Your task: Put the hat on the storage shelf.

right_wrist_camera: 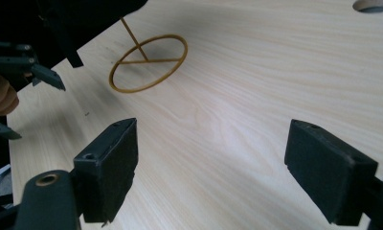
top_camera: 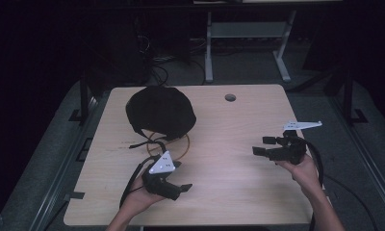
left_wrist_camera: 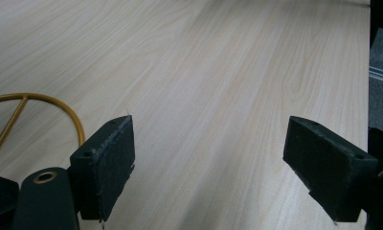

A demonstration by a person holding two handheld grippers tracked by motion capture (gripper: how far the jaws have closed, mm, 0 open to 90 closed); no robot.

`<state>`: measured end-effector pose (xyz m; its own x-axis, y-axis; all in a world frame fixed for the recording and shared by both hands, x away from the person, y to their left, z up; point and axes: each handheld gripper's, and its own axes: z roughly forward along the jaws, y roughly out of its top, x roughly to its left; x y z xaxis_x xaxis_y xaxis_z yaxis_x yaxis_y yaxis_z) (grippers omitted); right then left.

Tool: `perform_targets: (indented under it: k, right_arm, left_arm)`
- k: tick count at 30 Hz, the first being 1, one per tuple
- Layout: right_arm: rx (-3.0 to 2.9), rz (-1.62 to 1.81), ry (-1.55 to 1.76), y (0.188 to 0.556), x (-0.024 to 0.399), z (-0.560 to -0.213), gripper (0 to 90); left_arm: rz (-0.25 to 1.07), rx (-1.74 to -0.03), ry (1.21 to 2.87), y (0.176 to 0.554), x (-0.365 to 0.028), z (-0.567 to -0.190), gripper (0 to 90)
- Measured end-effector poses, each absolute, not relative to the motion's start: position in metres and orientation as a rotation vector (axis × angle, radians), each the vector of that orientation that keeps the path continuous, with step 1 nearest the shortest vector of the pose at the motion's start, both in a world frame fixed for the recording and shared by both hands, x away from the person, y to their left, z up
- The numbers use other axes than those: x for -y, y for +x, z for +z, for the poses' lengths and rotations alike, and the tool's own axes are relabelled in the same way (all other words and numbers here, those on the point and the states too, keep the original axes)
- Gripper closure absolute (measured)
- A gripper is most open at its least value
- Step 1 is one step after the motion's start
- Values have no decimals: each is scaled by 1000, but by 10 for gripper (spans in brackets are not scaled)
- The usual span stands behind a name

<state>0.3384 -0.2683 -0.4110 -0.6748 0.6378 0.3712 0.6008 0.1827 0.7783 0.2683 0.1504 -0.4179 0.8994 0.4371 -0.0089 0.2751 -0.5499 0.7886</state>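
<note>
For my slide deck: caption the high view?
Two open hand-held grippers, left and right, beside a black hat on a gold stand.

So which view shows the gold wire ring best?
The right gripper view: the gold wire ring shows whole, with its inner spokes. The left gripper view catches one arc, and in the high view the black hat partly hides it.

A light wooden bench (top_camera: 238,187) stands on a dark grey floor (top_camera: 354,144). It has a small round hole (top_camera: 230,97) near its far edge. A black cap (top_camera: 160,112) sits on a thin gold wire stand, and the stand's round ring (right_wrist_camera: 148,63) lies flat on the wood, with straight gold bars across it. Black straps (top_camera: 145,143) hang from the cap onto the bench. Behind the bench are white table legs (top_camera: 209,48) and some dark cables (top_camera: 157,67).
</note>
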Motion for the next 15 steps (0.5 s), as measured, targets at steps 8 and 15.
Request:
perform_targets:
  k: [8,15]
  right_arm:
    - [-2400,1517,1246,326,277,-421,182]
    - [-2392,1508,1262,311,287,-429,182]
  left_arm:
    - [240,-515,2191,269,-152,-418,179]
    - [239,-525,2197,268,-153,-419,179]
